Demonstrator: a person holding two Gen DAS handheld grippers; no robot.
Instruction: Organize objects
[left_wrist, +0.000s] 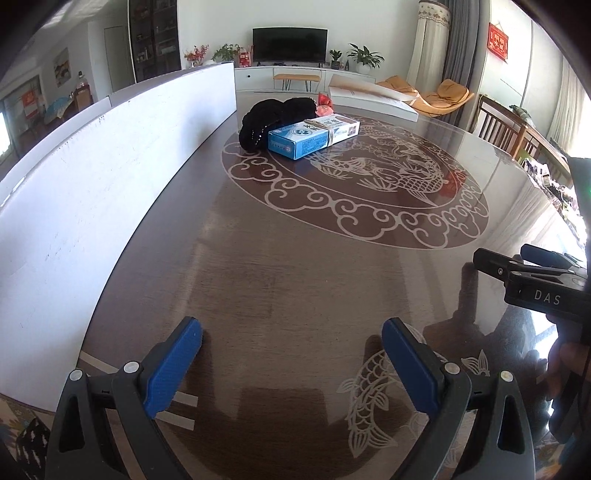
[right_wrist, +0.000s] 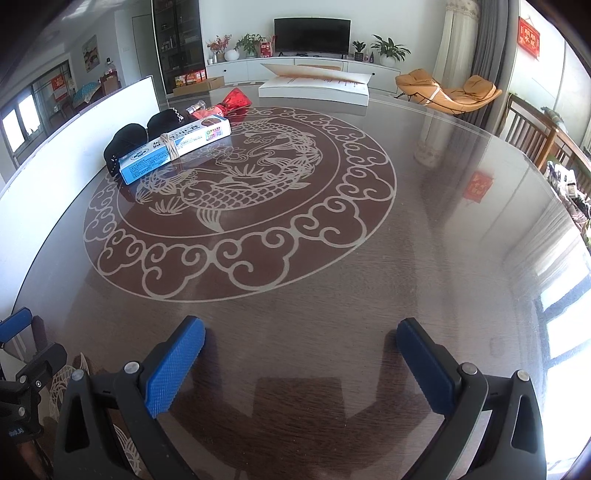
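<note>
Approach step — left gripper (left_wrist: 291, 363) and right gripper (right_wrist: 301, 363) jaws apart, empty; next, reach the blue-and-white cardboard box (right_wrist: 173, 147) upper left on the glossy brown bench (right_wrist: 332, 277).

television (right_wrist: 312, 35) on white cabinet (right_wrist: 303, 68) | orange lounge chair (right_wrist: 448, 90) – right | potted plants (left_wrist: 364, 56)

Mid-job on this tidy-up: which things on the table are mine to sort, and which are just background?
To sort:
blue-and-white box, tied with string
black fabric item behind it
red packet
small clear bottle

Background:
white board on the left
flat white box at the far edge
television
</note>
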